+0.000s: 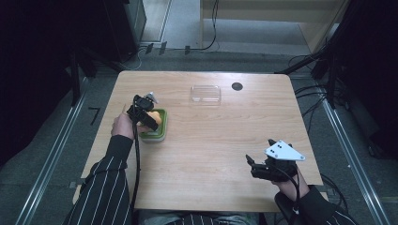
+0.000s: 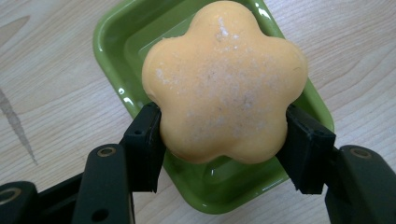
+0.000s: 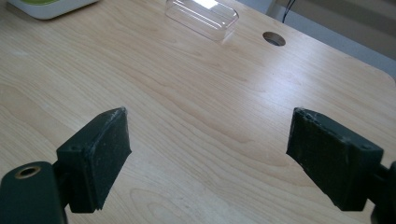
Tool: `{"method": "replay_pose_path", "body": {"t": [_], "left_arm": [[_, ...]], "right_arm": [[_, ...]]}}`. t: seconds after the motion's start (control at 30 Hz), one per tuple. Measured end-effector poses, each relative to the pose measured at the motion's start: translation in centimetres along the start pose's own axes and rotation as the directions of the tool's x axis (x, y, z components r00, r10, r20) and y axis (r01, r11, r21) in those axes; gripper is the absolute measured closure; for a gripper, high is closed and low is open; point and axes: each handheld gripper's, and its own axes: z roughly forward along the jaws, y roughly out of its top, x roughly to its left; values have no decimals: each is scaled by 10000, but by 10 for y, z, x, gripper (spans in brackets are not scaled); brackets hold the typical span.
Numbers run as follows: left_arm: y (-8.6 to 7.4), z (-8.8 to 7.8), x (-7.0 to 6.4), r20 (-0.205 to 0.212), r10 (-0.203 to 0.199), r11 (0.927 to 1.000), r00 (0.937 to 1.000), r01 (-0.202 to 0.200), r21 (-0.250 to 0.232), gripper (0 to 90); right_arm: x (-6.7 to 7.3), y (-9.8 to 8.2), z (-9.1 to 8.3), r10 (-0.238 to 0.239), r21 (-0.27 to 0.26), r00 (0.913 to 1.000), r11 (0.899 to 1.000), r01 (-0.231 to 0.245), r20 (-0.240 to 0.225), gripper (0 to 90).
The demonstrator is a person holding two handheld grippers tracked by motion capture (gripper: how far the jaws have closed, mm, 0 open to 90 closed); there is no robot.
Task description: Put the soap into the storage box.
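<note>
- Wooden table: light grain surface under both grippers, with a round cable hole at its far edge, well beyond the right gripper.
- Right gripper: held low over the near right part of the table, jaws spread wide, bare wood between them. In the high view it sits at, well apart from the left gripper.
- Left gripper: jaws clamped on the two sides of the soap, pads pressed against its lobes. In the high view it is at.
- Clear plastic lid: lying on the table ahead of the right gripper and off to the side of the left one, touching neither.
- Green soap dish: directly beneath the left gripper's jaws, on the table.
- Orange flower-shaped soap: gripped between the left jaws, over the dish's hollow; whether it touches the dish bottom cannot be told.
</note>
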Motion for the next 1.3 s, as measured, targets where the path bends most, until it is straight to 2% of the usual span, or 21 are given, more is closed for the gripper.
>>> {"method": "replay_pose_path", "body": {"t": [0.77,1.3], "left_arm": [[3,9,-6,-518,188,9991,9985,-168,378,394],[2,12,-6,-530,177,9989,9984,-154,448,389]], "right_arm": [[0,0,0,4,-5,10000,10000,-4,17,137],[0,0,0,-34,-1,10000,10000,34,13,137]]}}
